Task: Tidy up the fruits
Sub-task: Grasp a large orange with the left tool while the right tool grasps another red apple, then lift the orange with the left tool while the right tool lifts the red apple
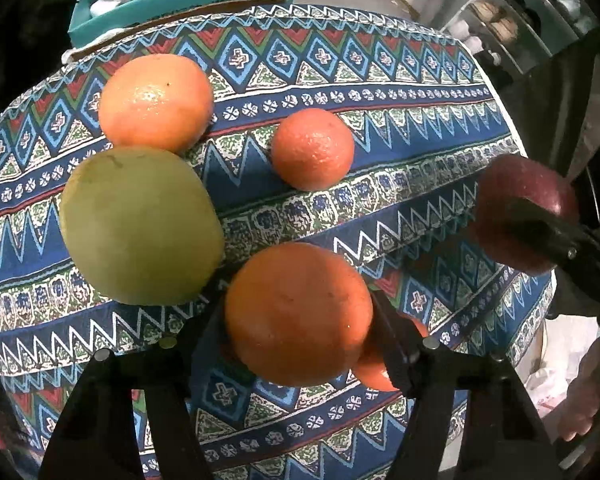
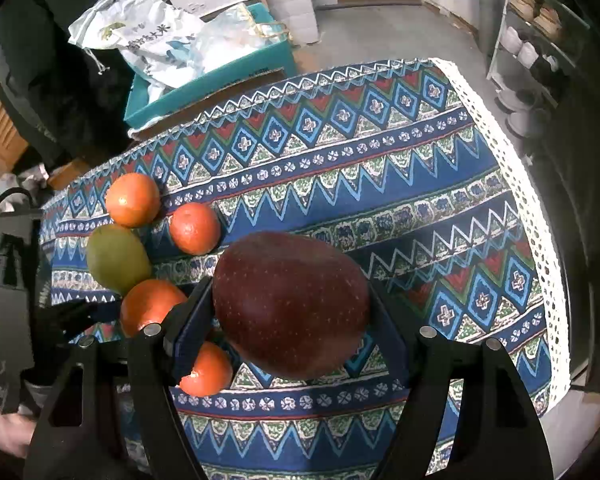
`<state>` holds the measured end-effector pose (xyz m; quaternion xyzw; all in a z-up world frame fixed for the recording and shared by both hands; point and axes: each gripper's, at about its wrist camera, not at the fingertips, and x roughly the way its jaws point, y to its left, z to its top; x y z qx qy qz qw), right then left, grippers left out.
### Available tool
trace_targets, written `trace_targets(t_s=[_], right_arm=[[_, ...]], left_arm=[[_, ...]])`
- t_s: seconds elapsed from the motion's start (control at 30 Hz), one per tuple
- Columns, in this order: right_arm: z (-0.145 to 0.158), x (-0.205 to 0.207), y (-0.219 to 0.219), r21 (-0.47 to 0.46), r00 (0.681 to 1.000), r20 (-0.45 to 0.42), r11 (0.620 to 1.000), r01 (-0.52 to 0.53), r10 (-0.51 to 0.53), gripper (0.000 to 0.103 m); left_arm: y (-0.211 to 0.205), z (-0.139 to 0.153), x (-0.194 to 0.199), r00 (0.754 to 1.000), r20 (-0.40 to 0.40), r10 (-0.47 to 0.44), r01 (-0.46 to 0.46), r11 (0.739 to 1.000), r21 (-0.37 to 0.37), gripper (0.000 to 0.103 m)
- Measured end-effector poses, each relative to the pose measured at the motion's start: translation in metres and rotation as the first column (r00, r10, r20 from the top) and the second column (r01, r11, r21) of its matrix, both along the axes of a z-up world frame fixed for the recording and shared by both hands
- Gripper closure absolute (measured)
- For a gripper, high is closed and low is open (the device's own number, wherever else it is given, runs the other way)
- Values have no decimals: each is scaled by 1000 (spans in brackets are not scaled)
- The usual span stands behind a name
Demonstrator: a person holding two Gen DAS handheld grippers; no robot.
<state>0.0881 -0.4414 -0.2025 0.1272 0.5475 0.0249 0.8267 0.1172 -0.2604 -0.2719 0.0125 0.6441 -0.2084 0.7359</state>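
Observation:
My left gripper (image 1: 300, 320) is shut on a large orange (image 1: 298, 314), held above the patterned tablecloth (image 1: 400, 92). A smaller orange (image 1: 374, 370) lies partly hidden under it. A green fruit (image 1: 140, 226), another large orange (image 1: 156, 102) and a small orange (image 1: 312, 148) lie on the cloth ahead. My right gripper (image 2: 290, 312) is shut on a dark red apple (image 2: 290, 304), seen at the right in the left wrist view (image 1: 520, 208). In the right wrist view the held orange (image 2: 150, 306), green fruit (image 2: 118, 258) and further oranges (image 2: 132, 199) (image 2: 195, 228) (image 2: 208, 370) sit left.
A teal box (image 2: 204, 88) with white printed bags (image 2: 156, 40) stands behind the table's far edge. A shelf rack (image 2: 536, 32) with shoes stands at the far right. The cloth's white lace edge (image 2: 540, 220) marks the table's right side.

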Motion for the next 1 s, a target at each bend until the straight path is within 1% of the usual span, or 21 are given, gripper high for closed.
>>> trace_targets(t_s=[0.17, 0.3, 0.47, 0.63, 0.77, 1.0], right_arm=[[3, 1, 6, -5, 1000, 7, 1000, -15, 16, 28], [7, 0, 12, -20, 999, 15, 999, -31, 32, 29], [15, 0, 15, -22, 999, 33, 999, -37, 38, 29], [29, -1, 23, -24, 997, 63, 998, -50, 52, 29], [42, -3, 32, -34, 993, 91, 997, -69, 72, 29], [65, -5, 52, -51, 985, 134, 993, -102, 108, 29]], left_arm=[[5, 5, -6, 999, 35, -16, 15, 999, 30, 34], [14, 14, -8, 999, 44, -10, 9, 1000, 25, 34], [28, 34, -9, 996, 91, -5, 4, 1000, 11, 34], [45, 57, -13, 990, 138, 4, -6, 1000, 17, 34], [61, 74, -17, 987, 162, 21, -23, 1000, 11, 34], [75, 101, -23, 970, 240, 41, -49, 998, 27, 34]])
